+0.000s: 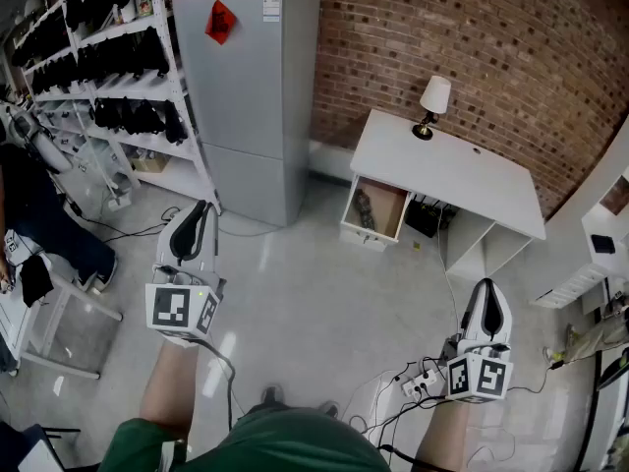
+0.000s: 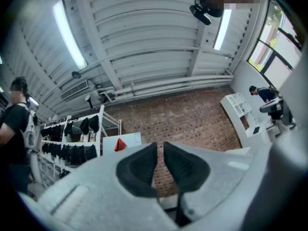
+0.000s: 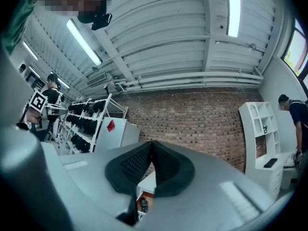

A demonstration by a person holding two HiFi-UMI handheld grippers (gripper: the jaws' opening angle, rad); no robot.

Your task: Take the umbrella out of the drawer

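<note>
Head view: a grey fridge (image 1: pixel 251 106) bears a red sticker (image 1: pixel 220 21) and a blue-and-white label (image 1: pixel 271 5), its print too small to read. The umbrella (image 1: pixel 365 207), a dark bundle, lies in the open drawer (image 1: pixel 376 234) of the white desk (image 1: pixel 462 180), which carries a lamp (image 1: pixel 433 101). Pale floor (image 1: pixel 314 303) separates it from both grippers. The left gripper (image 1: pixel 200 206) and right gripper (image 1: pixel 487 285) are closed and empty. A power strip (image 1: pixel 423 382) lies near the right one.
</note>
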